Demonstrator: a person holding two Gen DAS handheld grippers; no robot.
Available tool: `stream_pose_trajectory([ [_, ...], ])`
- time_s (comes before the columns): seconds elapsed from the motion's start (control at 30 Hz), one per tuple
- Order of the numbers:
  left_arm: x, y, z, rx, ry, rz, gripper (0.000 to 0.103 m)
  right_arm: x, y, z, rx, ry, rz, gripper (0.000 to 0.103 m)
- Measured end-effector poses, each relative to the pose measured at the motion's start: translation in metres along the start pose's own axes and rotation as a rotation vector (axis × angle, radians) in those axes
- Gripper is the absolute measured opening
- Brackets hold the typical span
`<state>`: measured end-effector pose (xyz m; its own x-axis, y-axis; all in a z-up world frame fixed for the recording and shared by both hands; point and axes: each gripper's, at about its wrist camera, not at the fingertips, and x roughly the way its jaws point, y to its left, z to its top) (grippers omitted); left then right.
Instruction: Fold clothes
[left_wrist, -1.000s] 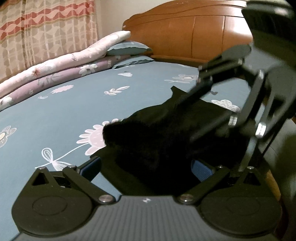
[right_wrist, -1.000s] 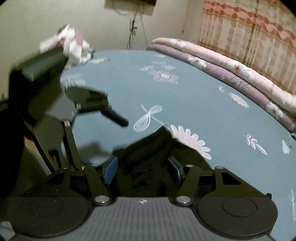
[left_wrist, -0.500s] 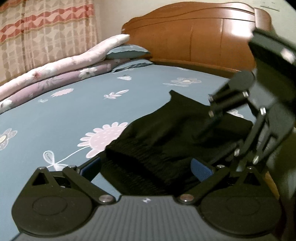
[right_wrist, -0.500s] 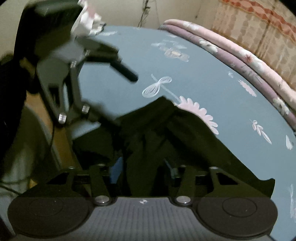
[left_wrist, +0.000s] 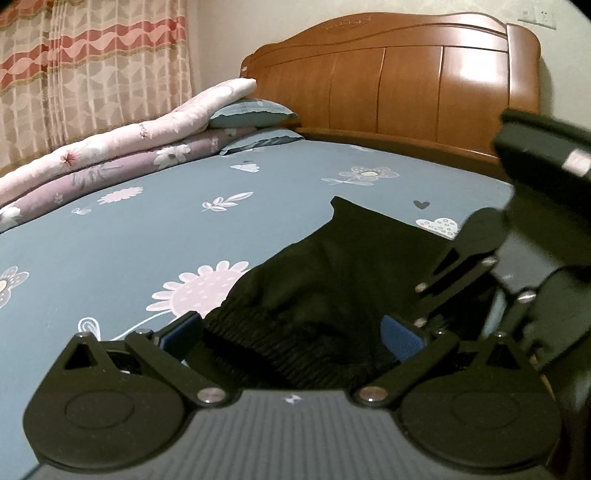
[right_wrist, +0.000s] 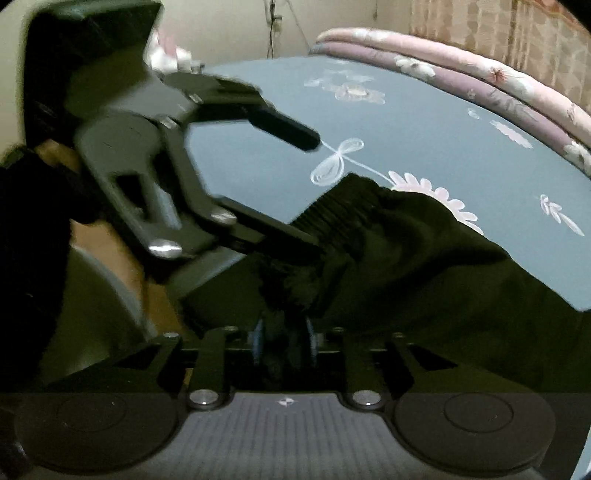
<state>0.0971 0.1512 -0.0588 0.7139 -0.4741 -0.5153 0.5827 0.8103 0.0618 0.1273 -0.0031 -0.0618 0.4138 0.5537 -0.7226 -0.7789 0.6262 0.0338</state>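
1. Left wrist view: You are holding the left gripper (left_wrist: 291, 328) low over the bed (left_wrist: 155, 229), its fingers (left_wrist: 400, 338) standing wide apart on either side of the ribbed waistband (left_wrist: 258, 332) of the black garment (left_wrist: 347, 266). The pads are not pressing on the cloth, so nothing is gripped yet; I judge you are lining up on the waistband to take one corner for the fold. The garment is lying flat on the blue flowered sheet near the bed's edge, running toward the wooden headboard (left_wrist: 406, 96). The right gripper (left_wrist: 480, 273) is reaching in from the right, but its fingertips are hidden here.

2. Right wrist view: This view is showing what the other cannot: the right gripper (right_wrist: 282, 341) is closing its fingers (right_wrist: 255, 340), with a bunch of the black garment (right_wrist: 424, 258) between the pads, which look to be pressing on it. You are probably pinching the near edge so both corners can lift together. The left gripper (right_wrist: 314, 192) is appearing side-on, one finger above the waistband (right_wrist: 340, 206), the other beneath its edge.
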Motion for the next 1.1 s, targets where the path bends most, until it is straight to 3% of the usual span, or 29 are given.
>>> stream_pose_trajectory([
  [0.13,0.011,-0.008,0.006,0.007,0.001,-0.015,0.102,-0.040,-0.016,-0.019,0.076,-0.050,-0.103,0.029],
  [0.33,0.039,-0.024,0.015,0.030,0.037,-0.075,0.102,-0.115,-0.080,-0.076,0.384,-0.113,-0.402,0.036],
  [0.5,0.063,-0.031,0.017,0.034,0.117,-0.046,0.102,-0.152,-0.089,-0.109,0.384,-0.068,-0.642,0.056],
  [0.6,0.062,-0.038,0.023,0.054,0.098,-0.068,0.102,-0.152,-0.075,-0.115,0.277,-0.025,-0.687,0.068],
  [0.67,0.059,-0.043,0.027,0.069,0.068,-0.100,0.102,-0.143,-0.065,-0.119,0.202,0.007,-0.674,0.070],
  [0.8,0.065,-0.050,0.032,0.084,0.068,-0.118,0.102,-0.113,-0.042,-0.124,0.045,0.104,-0.679,0.071],
  [1.1,0.070,-0.051,0.032,0.081,0.088,-0.118,0.102,-0.063,-0.011,-0.133,-0.278,0.249,-0.795,0.077],
])
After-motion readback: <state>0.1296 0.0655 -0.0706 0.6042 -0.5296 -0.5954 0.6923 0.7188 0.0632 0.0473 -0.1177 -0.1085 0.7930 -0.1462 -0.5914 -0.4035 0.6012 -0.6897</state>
